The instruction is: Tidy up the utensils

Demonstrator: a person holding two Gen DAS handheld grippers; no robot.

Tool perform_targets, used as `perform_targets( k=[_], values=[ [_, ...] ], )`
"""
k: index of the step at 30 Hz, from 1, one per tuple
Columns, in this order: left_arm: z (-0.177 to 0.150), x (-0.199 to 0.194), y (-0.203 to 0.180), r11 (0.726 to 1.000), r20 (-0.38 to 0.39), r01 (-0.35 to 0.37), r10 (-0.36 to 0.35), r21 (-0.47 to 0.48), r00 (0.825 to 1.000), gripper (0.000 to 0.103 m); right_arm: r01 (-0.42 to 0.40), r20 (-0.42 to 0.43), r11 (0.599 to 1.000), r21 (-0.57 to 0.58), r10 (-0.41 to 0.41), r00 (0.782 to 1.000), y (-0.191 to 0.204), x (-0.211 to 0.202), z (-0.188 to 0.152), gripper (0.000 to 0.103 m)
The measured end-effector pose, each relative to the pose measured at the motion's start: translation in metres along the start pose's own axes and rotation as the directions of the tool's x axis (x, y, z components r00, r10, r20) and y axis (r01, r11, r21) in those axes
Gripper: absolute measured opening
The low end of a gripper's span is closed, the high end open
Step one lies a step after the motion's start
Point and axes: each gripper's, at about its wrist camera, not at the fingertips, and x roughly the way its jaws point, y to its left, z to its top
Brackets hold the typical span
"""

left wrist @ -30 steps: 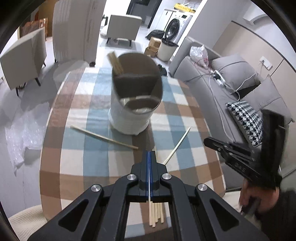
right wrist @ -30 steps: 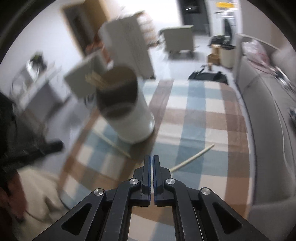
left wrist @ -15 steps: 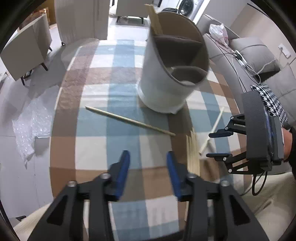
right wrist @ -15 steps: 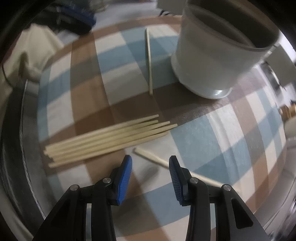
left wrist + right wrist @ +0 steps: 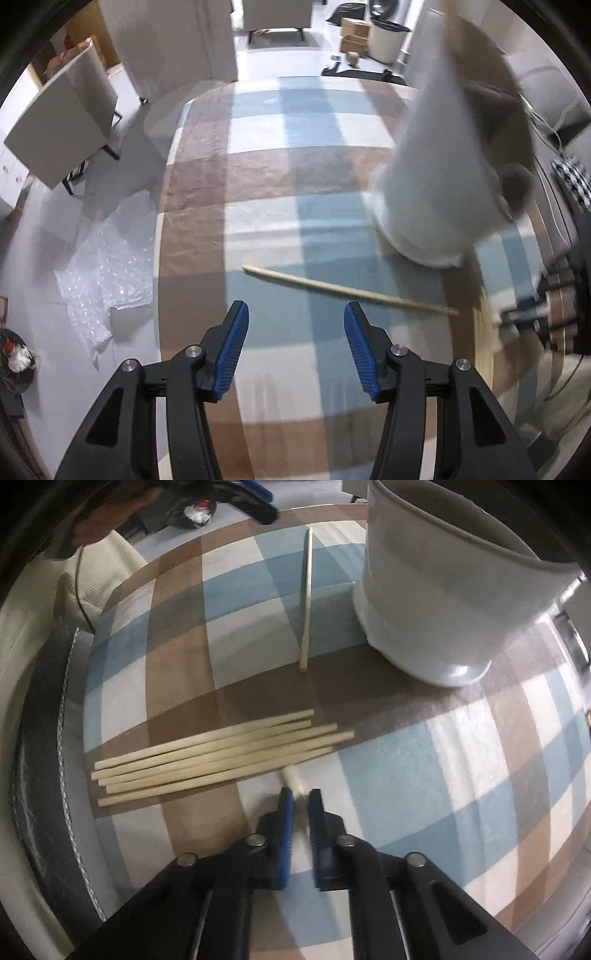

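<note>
A single wooden chopstick lies on the checked tablecloth, just beyond my left gripper. That gripper's jaws are opening, with nothing between the blue pads. The tall white utensil holder stands to the right of it, blurred. My right gripper points down at the cloth, shut on another chopstick whose end sticks out past the pads. A bundle of several chopsticks lies just beyond it to the left. The same holder is at the upper right, with the lone chopstick beside it.
The round table's edge runs down the left, with bubble wrap on the floor below it. Grey chairs stand beyond it, and a sofa with a checked cushion is at the right. A hand shows at the top left.
My left gripper opened, let go of the chopstick bundle and moved left and down over the cloth. My right gripper rolled, dropped to the table, opened, then shut on a chopstick.
</note>
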Motion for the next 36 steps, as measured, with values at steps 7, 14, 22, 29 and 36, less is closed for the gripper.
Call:
perform_targets(
  k=[7,14,22,29,36],
  values=[
    [0.016,0.009,0.001,0.988,0.014,0.064,-0.067,0.138,0.998,0.048,0.002,0.07,0.969,0.248,-0.02,0.997,-0.007,-0.015,-0.019,0.0],
    [0.021,0.026,-0.013,0.962,-0.066,0.14,-0.128,0.235,0.99,0.048,-0.132,0.224,0.846,0.517,0.016,0.974,-0.018,-0.042,-0.052,0.0],
    [0.006,0.038,-0.013,0.961,-0.092,0.129,-0.109,0.245,0.99,0.052,-0.098,0.216,0.824,0.559,-0.03,0.976,-0.01,-0.049,-0.062,0.001],
    [-0.012,0.031,-0.022,0.945,-0.158,0.121,-0.075,0.303,0.985,0.055,0.048,0.075,0.894,0.446,-0.091,0.993,0.002,-0.029,-0.051,0.018],
    [-0.037,0.022,-0.028,0.96,-0.223,0.105,-0.047,0.258,0.974,0.063,0.166,-0.001,0.926,0.339,-0.176,0.984,0.017,-0.015,-0.043,0.013]
  ],
)
